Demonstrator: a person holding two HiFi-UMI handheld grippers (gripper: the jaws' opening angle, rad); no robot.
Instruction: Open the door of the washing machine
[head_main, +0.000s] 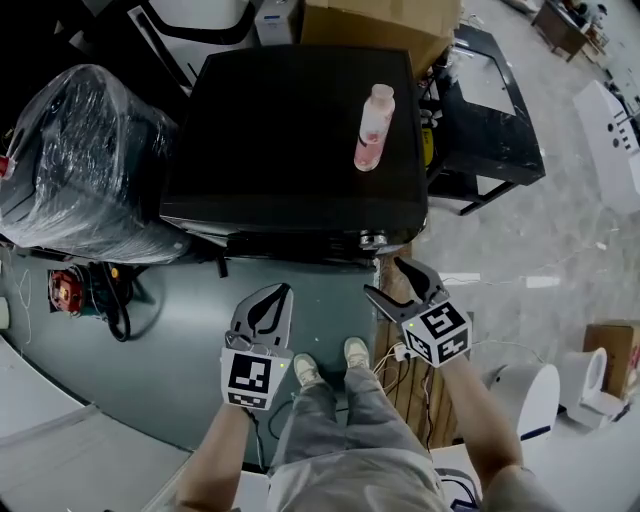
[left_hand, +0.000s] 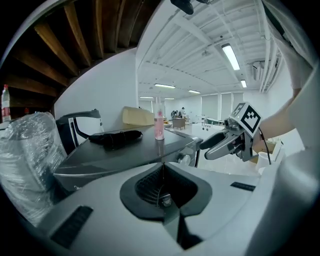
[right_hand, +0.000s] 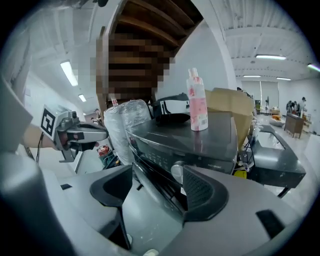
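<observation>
The dark washing machine (head_main: 290, 130) stands in front of me, seen from above, with a pink bottle (head_main: 373, 128) upright on its lid. My right gripper (head_main: 385, 278) is open at the machine's front right corner, just below the round knob (head_main: 374, 240). In the right gripper view the jaws (right_hand: 155, 185) straddle the front panel beside that knob (right_hand: 177, 171); contact cannot be told. The door itself is hidden under the lid's overhang. My left gripper (head_main: 275, 297) is shut and empty, held lower, in front of the machine's middle. Its pads (left_hand: 162, 172) meet.
A plastic-wrapped bundle (head_main: 85, 160) stands left of the machine, with a red tool and cables (head_main: 70, 290) on the floor below it. A cardboard box (head_main: 380, 25) is behind, a black table (head_main: 490, 110) to the right. A dark cloth-like thing (left_hand: 115, 137) lies on the lid. My shoes (head_main: 330, 360) stand near a wooden board (head_main: 410, 380).
</observation>
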